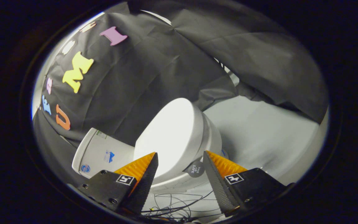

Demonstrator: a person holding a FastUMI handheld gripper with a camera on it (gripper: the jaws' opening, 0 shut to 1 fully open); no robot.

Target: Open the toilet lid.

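**Toilet lid job: claw lined up, lid not lifted yet**

Since the view runs straight down the claw, I'll start there: the gripper [180, 154] has its two fingers spread wide, gripping nothing, no contact with anything as far as I can see. The gap between the tips frames the near rim of the toilet lid [169, 133], which sits just ahead of them.

The lid is the landmark here, so everything else goes off that. It looks closed, lying flat on the seat and bowl [211, 140] with no gap I can make out along the edge, though the whole scene is tilted because the gripper is rolled over to one side. A small dark round sticker [196, 169] sits on the rim just below the lid's near edge, between the fingertips. Behind the lid, at its hinge end, is the tank [101, 154], with a couple of small labels on it. Some thin loose cables [172, 207] lie on the floor on the near side of the lid, under the fingers. Pale floor [259, 133] spreads out past the bowl on the lid's far side.

Progress-wise, I'd say we're at the approach stage. Nothing's done on the actual opening. Still left: get a finger under or around the lid's front edge, then swing it up toward the tank.
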